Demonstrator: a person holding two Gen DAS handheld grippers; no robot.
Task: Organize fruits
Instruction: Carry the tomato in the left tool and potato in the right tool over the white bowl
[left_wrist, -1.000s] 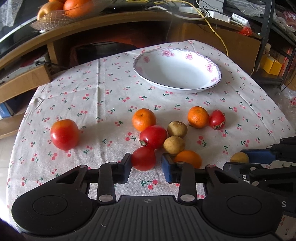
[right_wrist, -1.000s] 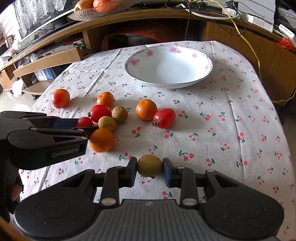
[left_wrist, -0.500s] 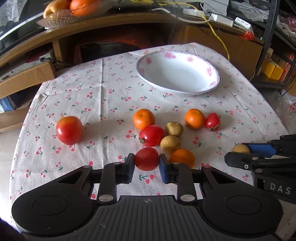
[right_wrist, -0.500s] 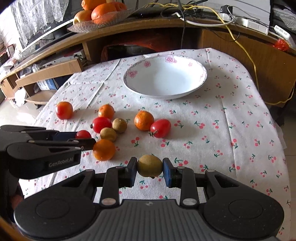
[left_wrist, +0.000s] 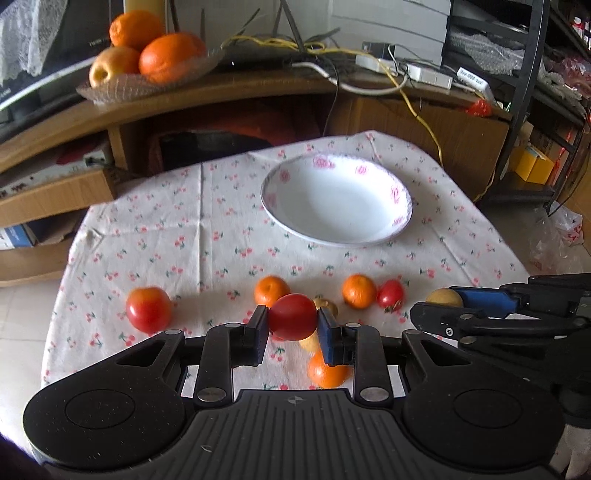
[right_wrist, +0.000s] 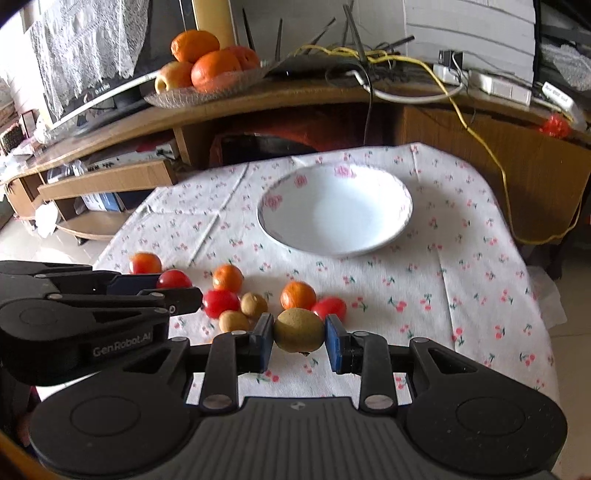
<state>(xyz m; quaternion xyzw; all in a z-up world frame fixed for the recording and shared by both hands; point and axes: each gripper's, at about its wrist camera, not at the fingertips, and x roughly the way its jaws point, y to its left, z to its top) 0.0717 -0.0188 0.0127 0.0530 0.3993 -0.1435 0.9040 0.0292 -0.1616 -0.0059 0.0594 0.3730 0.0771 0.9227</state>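
My left jaws (left_wrist: 292, 325) are clenched on a red tomato (left_wrist: 292, 316), blue pads pressing its two sides, and it is lifted clear of the desk. My right jaws (right_wrist: 299, 338) grip a brownish-green kiwi (right_wrist: 299, 329) the same way, also off the cloth. Below and just beyond them the rest of the fruit lies in a loose cluster on the cherry-print tablecloth (left_wrist: 184, 236) — small oranges (left_wrist: 272, 291), another red tomato (right_wrist: 221, 302), two more brown kiwis (right_wrist: 254, 305) close together, and a small tomato (left_wrist: 390, 294) touching an orange (left_wrist: 359, 290). A larger tomato (left_wrist: 149, 308) sits apart, toward the left edge. Farther back, in the middle of the desk, stands a white bowl (left_wrist: 400, 192) with pink flowers on its rim, nothing in it. Behind the desk, a wooden shelf carries a glass dish (right_wrist: 177, 99) of oranges and an apple
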